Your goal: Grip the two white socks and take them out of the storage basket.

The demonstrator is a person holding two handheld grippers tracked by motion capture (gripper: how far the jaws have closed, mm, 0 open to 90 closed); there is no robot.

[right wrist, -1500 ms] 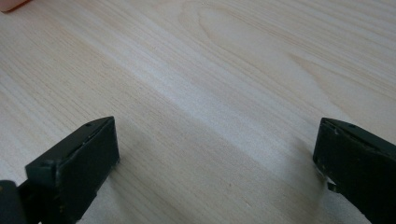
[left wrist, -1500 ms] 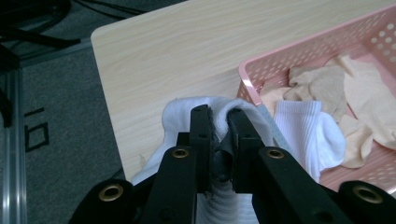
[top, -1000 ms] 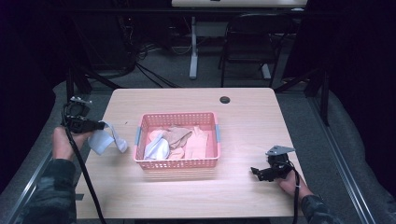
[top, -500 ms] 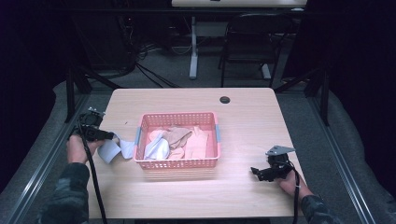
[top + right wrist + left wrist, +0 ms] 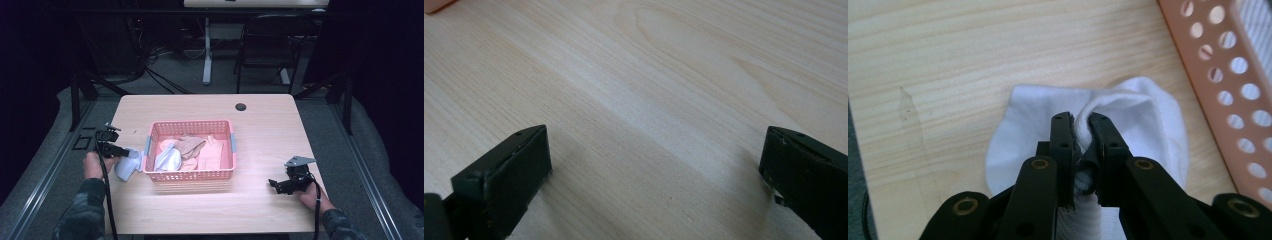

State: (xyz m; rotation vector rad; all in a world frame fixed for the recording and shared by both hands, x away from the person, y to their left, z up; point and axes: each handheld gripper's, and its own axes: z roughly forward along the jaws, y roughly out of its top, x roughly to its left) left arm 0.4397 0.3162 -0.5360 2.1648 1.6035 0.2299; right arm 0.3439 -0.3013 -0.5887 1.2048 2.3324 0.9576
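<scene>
Near the surface's (image 5: pixel 210 210) left edge, the left gripper (image 5: pixel 121 151) has its jaws pinched tight on a white sock (image 5: pixel 1143 120) just beside the pink basket (image 5: pixel 190 175); the fold is clear in the left gripper view. The right gripper (image 5: pixel 274 184), near the right edge, has its jaws wide apart, holding nothing.

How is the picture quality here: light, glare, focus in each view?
High view: dim and soft, dark surroundings, a pale sheen on the table. Left gripper view: evenly lit, white sock sharp, nearest jaw parts slightly soft. Right gripper view: wood grain crisp, soft shadows beside the open jaws.
</scene>
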